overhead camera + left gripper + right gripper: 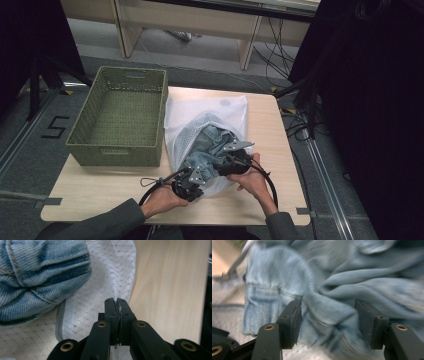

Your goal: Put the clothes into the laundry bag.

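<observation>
A white mesh bag (210, 120) lies on the table (100, 192), just right of a green basket (120, 117), with jeans (207, 145) bunched in its near mouth. The left gripper (116, 302) pinches the bag's edge tight. The right gripper (328, 317) stands wide, denim between its jaws, ungripped.

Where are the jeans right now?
In the high view the jeans sit half inside the white mesh bag at the middle of the table, just right of the green basket, with both claws at the bag's near end.
</observation>
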`<state>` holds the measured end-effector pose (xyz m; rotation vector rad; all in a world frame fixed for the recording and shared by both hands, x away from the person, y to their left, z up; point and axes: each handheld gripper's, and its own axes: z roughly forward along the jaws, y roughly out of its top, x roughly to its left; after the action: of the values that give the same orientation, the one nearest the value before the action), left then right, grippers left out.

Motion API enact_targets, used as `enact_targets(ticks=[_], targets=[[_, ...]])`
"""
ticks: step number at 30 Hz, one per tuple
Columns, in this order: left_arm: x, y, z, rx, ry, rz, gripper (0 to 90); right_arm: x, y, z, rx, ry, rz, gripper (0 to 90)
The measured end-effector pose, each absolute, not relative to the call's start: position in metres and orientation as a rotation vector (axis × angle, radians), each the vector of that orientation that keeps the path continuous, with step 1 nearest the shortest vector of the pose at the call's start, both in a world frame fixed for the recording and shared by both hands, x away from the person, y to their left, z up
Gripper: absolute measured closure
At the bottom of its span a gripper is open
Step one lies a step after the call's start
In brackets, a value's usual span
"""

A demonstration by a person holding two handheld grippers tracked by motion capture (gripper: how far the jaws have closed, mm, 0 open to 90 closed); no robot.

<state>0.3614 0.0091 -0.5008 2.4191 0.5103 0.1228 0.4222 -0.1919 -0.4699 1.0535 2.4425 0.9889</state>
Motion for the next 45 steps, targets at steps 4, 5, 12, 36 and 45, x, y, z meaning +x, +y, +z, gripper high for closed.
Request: enact_targets(ticks=[4,5,12,36,45], targets=[[0.356,0.016,-0.499,2.459,0.461,0.109,87.5,0.408,-0.181,-0.482,0.991,2.557,0.956,43.2],[0.353,0.017,-0.499,2.459,0.46,0.099,87.5,0.403,-0.179,-0.479,0.986,2.596,0.945,43.4],[0.347,0.02,-0.499,2.468,0.436,0.074,87.5,0.397,-0.152,-0.493,0.96,2.585,0.823,67.3],[0.343,0.019,-0.497,2.479,0.411,0.062,82.0,0.438,-0.16,-0.471,1.132,2.428,0.989,53.8],[0.351,-0.01,-0.488,2.349,0.452,0.108,54.1,0.435,-0.206,-0.433,1.257,2.298,1.057,49.5]])
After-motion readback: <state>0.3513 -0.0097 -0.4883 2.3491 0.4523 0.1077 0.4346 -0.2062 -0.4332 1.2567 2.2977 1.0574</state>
